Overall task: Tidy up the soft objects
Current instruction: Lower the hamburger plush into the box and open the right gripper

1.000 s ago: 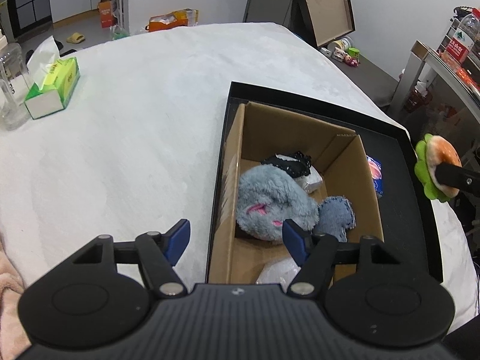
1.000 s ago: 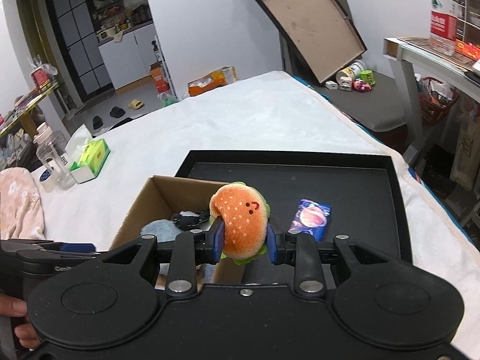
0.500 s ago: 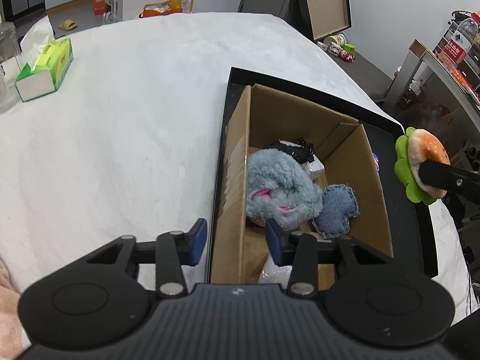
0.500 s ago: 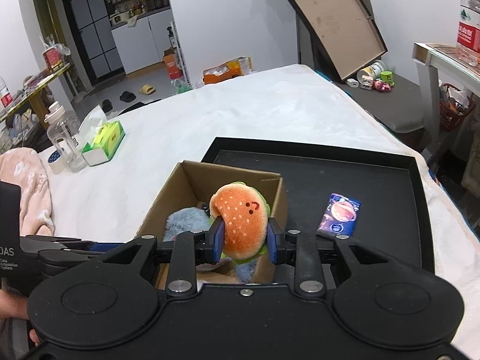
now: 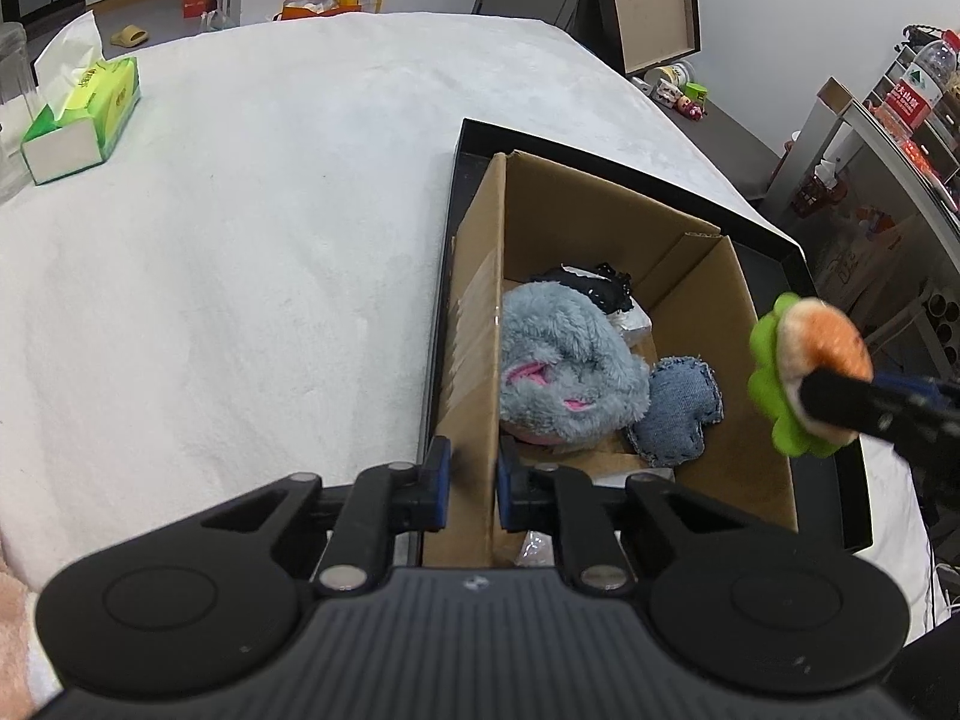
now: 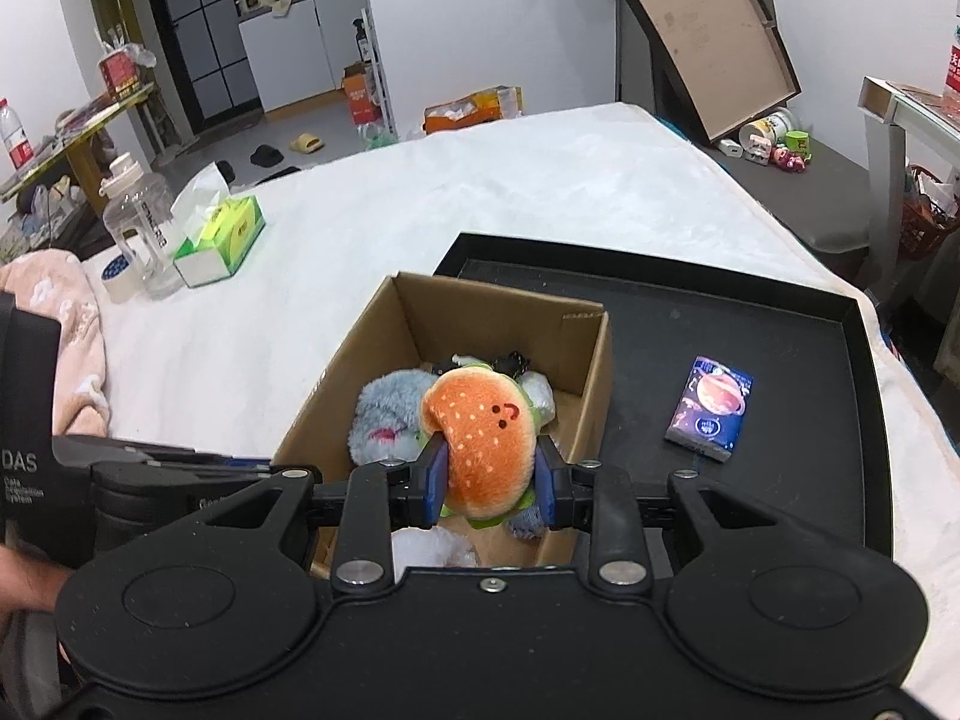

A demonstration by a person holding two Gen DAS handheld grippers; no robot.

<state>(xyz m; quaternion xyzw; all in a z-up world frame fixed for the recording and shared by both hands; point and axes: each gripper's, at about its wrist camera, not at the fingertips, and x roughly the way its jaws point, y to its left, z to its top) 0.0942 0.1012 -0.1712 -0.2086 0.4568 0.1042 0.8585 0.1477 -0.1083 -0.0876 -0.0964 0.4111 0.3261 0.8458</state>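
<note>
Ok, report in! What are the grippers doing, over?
Left gripper shut on the cardboard box wall. Right gripper shut on the burger plush, over the box. Grey plush and denim toy already inside; room left.

Plush burger (image 6: 480,444) above open cardboard box (image 6: 591,372), grey plush (image 5: 564,378), denim heart (image 5: 678,414) inside
</note>
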